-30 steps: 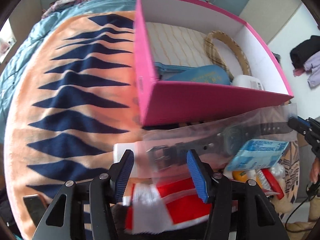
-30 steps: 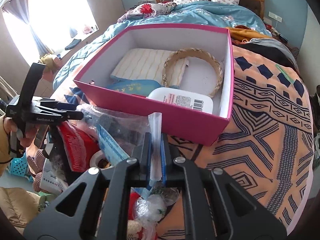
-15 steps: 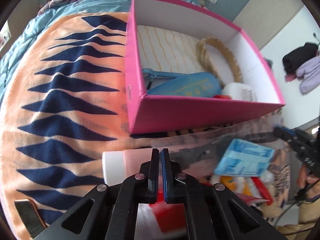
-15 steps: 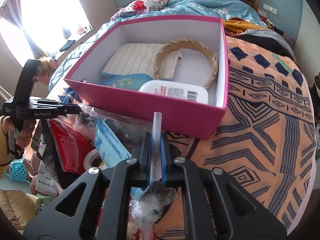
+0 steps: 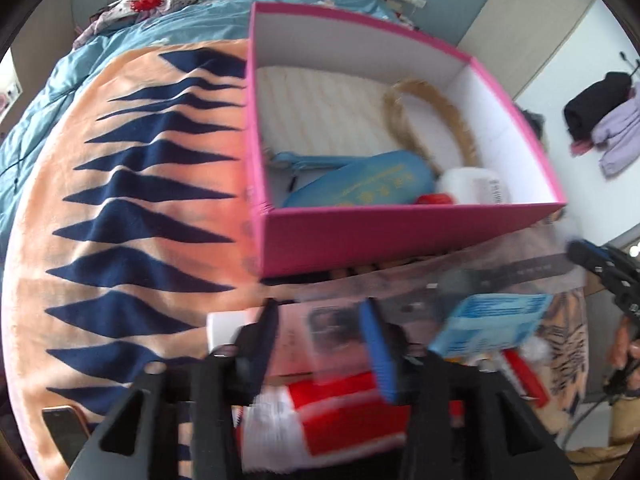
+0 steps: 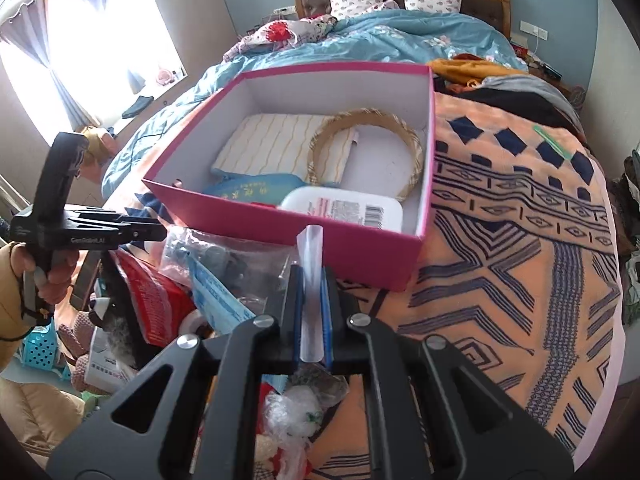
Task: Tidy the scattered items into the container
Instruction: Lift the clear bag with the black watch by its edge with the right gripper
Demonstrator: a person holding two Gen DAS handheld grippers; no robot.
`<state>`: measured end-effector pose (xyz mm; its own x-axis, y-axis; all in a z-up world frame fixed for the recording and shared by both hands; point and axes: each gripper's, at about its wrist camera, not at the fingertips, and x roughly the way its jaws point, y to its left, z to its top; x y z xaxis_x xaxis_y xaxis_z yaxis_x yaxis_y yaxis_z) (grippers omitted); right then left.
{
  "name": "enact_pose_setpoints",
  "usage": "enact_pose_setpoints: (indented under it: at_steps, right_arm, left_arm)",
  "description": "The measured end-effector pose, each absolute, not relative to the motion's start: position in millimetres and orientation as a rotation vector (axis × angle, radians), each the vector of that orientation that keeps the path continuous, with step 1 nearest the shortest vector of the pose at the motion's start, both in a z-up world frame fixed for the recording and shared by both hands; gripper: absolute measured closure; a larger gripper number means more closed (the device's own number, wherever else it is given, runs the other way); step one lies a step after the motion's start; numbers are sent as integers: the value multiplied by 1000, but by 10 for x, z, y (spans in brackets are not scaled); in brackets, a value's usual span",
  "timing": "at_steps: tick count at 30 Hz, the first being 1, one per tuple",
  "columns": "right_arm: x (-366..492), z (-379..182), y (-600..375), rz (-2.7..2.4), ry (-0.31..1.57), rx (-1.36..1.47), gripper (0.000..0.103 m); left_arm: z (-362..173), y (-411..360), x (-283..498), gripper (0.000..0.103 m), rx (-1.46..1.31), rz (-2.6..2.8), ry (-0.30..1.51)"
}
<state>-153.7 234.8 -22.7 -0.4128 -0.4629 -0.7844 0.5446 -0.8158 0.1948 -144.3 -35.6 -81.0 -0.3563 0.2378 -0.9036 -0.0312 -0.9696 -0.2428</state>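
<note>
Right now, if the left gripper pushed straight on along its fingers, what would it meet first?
Probably the clear plastic bag lying between the left gripper fingers, with the pink bottle under it; blur leaves depth uncertain.

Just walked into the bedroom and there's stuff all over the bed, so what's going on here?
A person is tidying loose items into the pink box on the bed, with tongs in each hand. The right tongs are shut on one edge of a clear plastic bag with a dark watch inside, lying just in front of the box. The left tongs have just been opening and now stand open around the bag's other end. The box already holds a woven ring, a white bottle and a blue pouch.
</note>
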Motion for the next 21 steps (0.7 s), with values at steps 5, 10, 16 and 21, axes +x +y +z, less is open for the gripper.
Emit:
enact_pose_setpoints:
  at_steps: [5, 10, 16, 21]
  right_arm:
    - [-1559, -319, 2372, -2226, 107, 1231, 93]
    - [-1593, -370, 2356, -2224, 108, 1242, 93]
    - [-1634, -422, 2366, -2233, 104, 1256, 93]
    - [-1648, -463, 2447, -2241, 80, 1276, 93]
  left_arm:
    - [-934, -256, -1581, 34, -1689, 2364, -240]
    - [-1013, -124, -1713, 34, -1693, 2270, -221]
    - [-992, -106, -1723, 89, -1684, 2251, -236]
    - [-840, -96, -1623, 95, -1628, 2280, -254]
